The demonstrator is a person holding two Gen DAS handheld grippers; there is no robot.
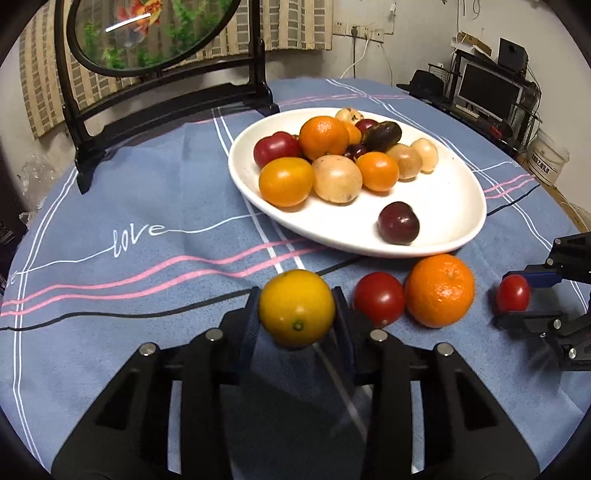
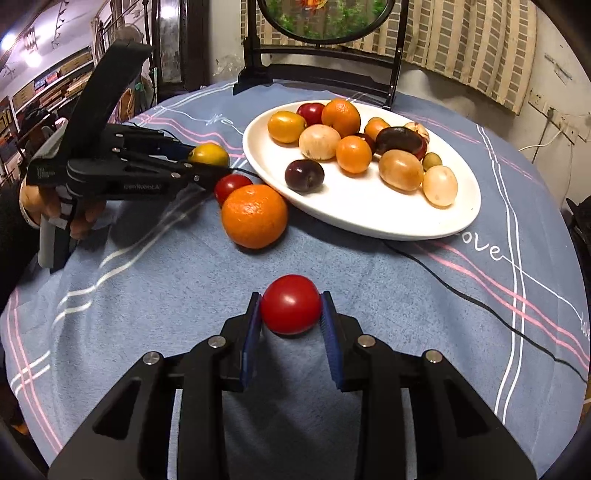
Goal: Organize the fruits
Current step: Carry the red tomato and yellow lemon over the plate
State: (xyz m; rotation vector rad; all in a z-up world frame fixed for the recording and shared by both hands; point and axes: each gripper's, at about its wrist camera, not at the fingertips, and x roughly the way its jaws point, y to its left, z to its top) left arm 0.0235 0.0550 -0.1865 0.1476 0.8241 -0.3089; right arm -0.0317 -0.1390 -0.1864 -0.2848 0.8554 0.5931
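My left gripper (image 1: 297, 308) is shut on a yellow citrus fruit (image 1: 296, 308), just above the blue cloth in front of the white plate (image 1: 454, 206). It also shows in the right wrist view (image 2: 208, 158). My right gripper (image 2: 290, 306) is shut on a red tomato (image 2: 290, 303), right of the loose fruit, seen too in the left wrist view (image 1: 512, 298). A second red tomato (image 1: 378, 298) and an orange tangerine (image 1: 439, 291) lie on the cloth beside the plate's near rim. The plate holds several mixed fruits, with a dark plum (image 1: 398, 222) apart at the front.
A dark wooden stand with a round painted panel (image 1: 147, 33) stands at the back of the round table. A thin black cable (image 2: 480, 295) crosses the cloth. Shelves, a monitor (image 1: 487, 90) and a bucket sit beyond the table edge.
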